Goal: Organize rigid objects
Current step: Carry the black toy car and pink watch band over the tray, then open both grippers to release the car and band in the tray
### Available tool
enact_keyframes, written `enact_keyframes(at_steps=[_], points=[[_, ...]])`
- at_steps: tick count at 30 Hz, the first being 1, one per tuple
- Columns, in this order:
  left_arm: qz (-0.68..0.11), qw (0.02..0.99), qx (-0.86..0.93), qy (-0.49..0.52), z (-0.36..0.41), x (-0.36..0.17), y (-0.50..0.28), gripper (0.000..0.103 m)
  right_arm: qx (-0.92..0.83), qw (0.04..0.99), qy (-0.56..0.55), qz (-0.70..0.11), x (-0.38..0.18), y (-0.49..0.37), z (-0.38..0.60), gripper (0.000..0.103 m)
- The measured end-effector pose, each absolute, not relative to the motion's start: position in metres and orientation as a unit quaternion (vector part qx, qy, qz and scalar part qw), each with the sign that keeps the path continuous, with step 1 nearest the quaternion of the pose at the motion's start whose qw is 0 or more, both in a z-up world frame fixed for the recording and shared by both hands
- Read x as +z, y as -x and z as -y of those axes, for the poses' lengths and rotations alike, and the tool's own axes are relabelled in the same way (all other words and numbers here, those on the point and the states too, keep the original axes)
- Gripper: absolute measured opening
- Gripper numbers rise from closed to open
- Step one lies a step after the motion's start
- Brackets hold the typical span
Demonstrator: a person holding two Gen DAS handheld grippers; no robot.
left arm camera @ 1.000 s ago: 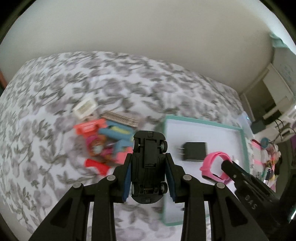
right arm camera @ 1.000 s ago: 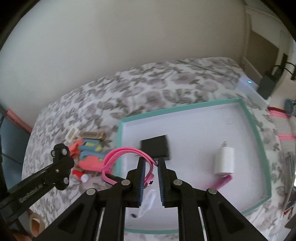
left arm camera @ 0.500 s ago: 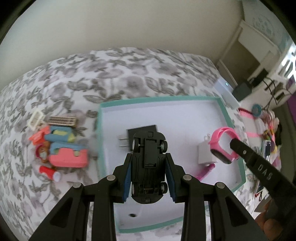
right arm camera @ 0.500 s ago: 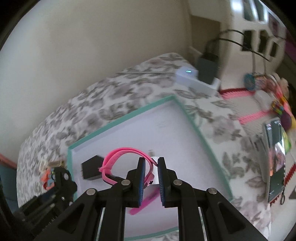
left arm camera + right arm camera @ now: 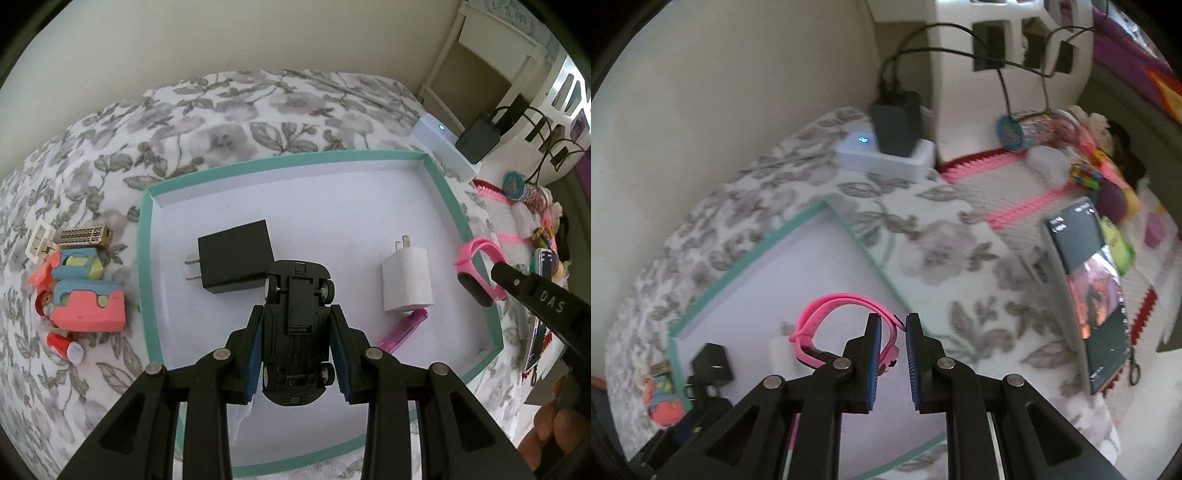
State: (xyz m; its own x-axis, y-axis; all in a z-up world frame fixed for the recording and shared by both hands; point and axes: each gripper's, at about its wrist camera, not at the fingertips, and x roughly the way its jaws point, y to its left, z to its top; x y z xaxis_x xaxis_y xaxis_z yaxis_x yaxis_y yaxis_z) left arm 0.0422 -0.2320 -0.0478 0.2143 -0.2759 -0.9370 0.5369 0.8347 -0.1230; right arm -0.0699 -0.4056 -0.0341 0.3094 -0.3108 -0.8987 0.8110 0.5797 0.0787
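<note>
**A:** Where is the toy car, and which way does it point?

**B:** The black toy car is clamped between the blue pads of the left tongs, underside with all four wheels facing the camera. Its long axis runs along the fingers, one end pointing away from the camera and tilted slightly right. It hangs above the white floor of the teal-rimmed tray.

**A:** And the other tongs?

**B:** The right tongs are closed on the strap of a pink wristband. The loop sticks out to the left of the fingers, over the tray's right side. In the left view the band sits at the tray's right rim.

**A:** What lies in the tray?

**B:** A black plug adapter, flat, prongs pointing left. To its right, well apart, a white charger, prongs pointing to the far rim. A pink pen-like stick lies diagonally, just beside the charger's near edge.

**A:** And outside it?

**B:** The tray rests on a bed with a grey floral cover. Left of the tray sits a heap of small coral, blue and red toys. On the right lies a phone with a lit screen.
</note>
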Motion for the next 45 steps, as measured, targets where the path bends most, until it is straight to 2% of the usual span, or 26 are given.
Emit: enact_keyframes(at_steps=[19, 30, 32, 41, 45], points=[[-0.578, 0.763, -0.26, -0.128, 0.237, -0.062, -0.04, 0.035, -0.339, 0.747, -0.247, -0.515, -0.067, 0.056, 0.384, 0.015], [-0.587, 0.759, -0.253, -0.119, 0.234, -0.065, -0.044, 0.035, -0.334, 0.745, -0.237, -0.527, -0.066, 0.052, 0.382, 0.018], [-0.588, 0.759, -0.252, -0.118, 0.234, -0.063, -0.044, 0.035, -0.333, 0.745, -0.235, -0.529, -0.066, 0.052, 0.382, 0.025], [-0.582, 0.765, -0.255, -0.106, 0.229, -0.05, -0.046, 0.041, -0.336, 0.753, -0.204, -0.528, -0.051, 0.048, 0.377, 0.043], [-0.576, 0.771, -0.255, -0.095, 0.224, -0.04, -0.048, 0.043, -0.333, 0.763, -0.199, -0.517, -0.038, 0.048, 0.375, 0.043]])
